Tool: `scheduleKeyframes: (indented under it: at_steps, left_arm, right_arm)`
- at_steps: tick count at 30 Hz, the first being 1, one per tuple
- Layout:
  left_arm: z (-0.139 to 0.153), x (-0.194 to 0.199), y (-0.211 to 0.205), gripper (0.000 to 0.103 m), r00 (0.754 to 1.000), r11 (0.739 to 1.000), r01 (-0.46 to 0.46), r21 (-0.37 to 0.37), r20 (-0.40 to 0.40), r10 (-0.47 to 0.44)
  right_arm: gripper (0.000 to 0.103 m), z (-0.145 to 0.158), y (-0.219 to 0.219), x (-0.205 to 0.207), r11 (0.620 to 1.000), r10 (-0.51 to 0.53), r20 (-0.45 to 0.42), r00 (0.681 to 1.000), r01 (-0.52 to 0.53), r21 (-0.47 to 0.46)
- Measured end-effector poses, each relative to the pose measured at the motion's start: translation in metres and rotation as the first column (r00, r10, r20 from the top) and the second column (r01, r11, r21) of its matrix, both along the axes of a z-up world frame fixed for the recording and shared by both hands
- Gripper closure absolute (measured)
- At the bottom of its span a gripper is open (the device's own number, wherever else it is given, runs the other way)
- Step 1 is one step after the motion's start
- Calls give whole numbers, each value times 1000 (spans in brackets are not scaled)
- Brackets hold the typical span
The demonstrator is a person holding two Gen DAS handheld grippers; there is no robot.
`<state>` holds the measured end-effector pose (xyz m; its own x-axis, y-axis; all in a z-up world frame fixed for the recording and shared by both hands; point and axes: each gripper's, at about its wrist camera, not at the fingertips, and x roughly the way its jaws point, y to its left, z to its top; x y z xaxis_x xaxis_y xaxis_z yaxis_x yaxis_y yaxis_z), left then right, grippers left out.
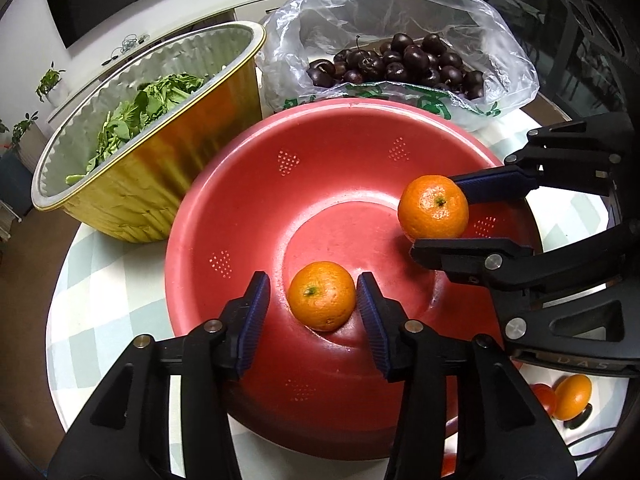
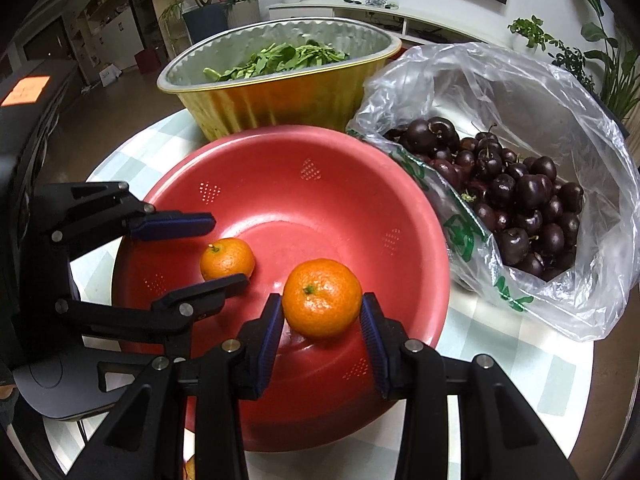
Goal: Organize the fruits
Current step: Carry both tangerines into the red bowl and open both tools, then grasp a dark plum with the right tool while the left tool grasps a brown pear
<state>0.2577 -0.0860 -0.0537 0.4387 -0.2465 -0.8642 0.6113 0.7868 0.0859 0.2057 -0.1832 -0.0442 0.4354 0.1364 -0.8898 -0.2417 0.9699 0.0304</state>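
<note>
Holding a tangerine (image 2: 322, 298) over the red colander (image 2: 280, 168), right gripper (image 2: 322, 316) pads clamp it; left gripper (image 1: 316, 300) jaws spread around a second tangerine (image 1: 322, 296) resting inside. Risk: releasing high lets fruit roll and bounce against the other

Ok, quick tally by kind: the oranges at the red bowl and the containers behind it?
Oranges: 2
Gold foil trays: 1
Plastic bags of cherries: 1
Total: 4
</note>
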Motion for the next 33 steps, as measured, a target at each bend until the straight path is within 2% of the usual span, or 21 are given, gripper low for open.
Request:
scheduleKeyframes:
  at_steps: [3, 6, 8, 11, 12, 15, 20, 25, 29, 31, 33]
  left_arm:
    - [4, -1, 4, 52, 1000, 1000, -7, 3, 8, 7]
    - [10, -4, 11, 50, 1000, 1000, -9, -15, 7, 9]
    - [17, -10, 16, 42, 1000, 1000, -17, -19, 18, 17]
    - [31, -23, 25, 30, 999, 998, -21, -58, 37, 24]
    - [38, -30, 31, 29, 998, 996, -24, -82, 48, 28]
    - [52, -50, 42, 26, 997, 991, -29, -134, 66, 38]
    - [62, -99, 65, 4, 998, 976, -22, -216, 57, 35]
    - [48, -157, 79, 2, 1000, 978, 9, -206, 30, -3]
    - [33, -199, 90, 2, 999, 984, 48, -171, 8, -47]
    - [24, -217, 94, 2, 999, 989, 30, -142, -6, -31]
    - [16, -230, 98, 2, 1000, 989, 1, -145, -17, -4]
  right_arm:
    - [60, 1, -1, -1, 1000, 2, -3, 1000, -2, 5]
    - [53, 5, -2, -4, 1000, 9, 10, 1000, -9, 6]
    - [44, 9, -3, -7, 1000, 5, 26, 1000, -5, -1]
    - [39, 19, -6, -16, 1000, -3, 42, 999, 2, 23]
    - [38, 23, -7, -20, 1000, -5, 54, 999, 4, 30]
    - [37, 40, -14, -43, 997, -14, 97, 995, 7, 73]
    - [33, 64, -32, -100, 987, -53, 178, 983, 24, 161]
    - [32, 61, -42, -166, 975, -87, 192, 978, 45, 216]
    - [33, 48, -44, -211, 976, -88, 181, 980, 49, 211]
    - [35, 39, -42, -230, 976, -78, 158, 984, 43, 215]
    - [39, 30, -39, -242, 977, -78, 141, 987, 48, 207]
